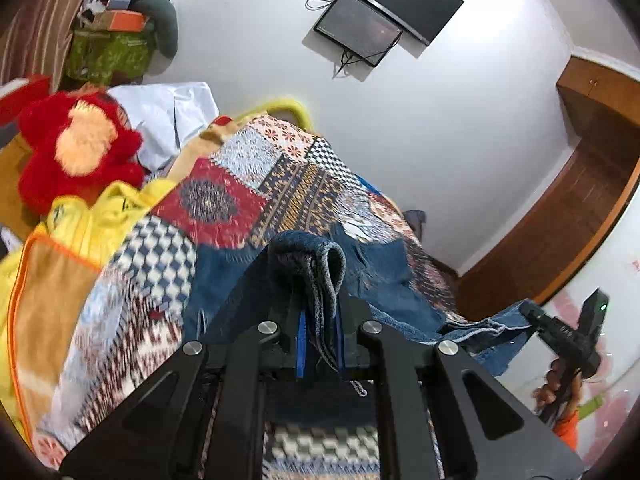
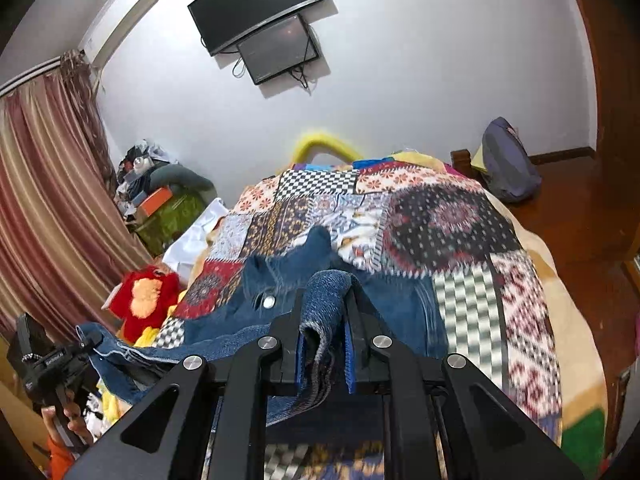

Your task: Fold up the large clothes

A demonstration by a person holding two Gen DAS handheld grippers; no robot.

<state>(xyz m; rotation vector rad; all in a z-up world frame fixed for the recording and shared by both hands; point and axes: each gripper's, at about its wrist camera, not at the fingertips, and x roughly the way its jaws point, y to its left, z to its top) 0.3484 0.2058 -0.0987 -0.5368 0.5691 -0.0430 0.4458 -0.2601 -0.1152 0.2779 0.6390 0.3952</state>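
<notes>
A pair of blue jeans [image 1: 384, 276] hangs stretched between my two grippers above the patchwork bedspread [image 1: 224, 200]. My left gripper [image 1: 320, 300] is shut on a bunched edge of the denim. My right gripper [image 2: 326, 316] is shut on the other end of the jeans [image 2: 280, 276], near a metal button [image 2: 269, 301]. Each gripper shows in the other's view: the right one at the far right [image 1: 532, 314], the left one at the lower left [image 2: 90, 340], both clamped on denim. The rest of the jeans trails onto the bed.
A red plush toy [image 1: 76, 148] and yellow and white clothes [image 1: 108, 208] lie at the bed's left side. A cluttered green box [image 2: 168, 216] stands by the curtain. Two screens [image 2: 260, 28] hang on the far wall. A grey bag [image 2: 506, 164] sits on the wooden floor.
</notes>
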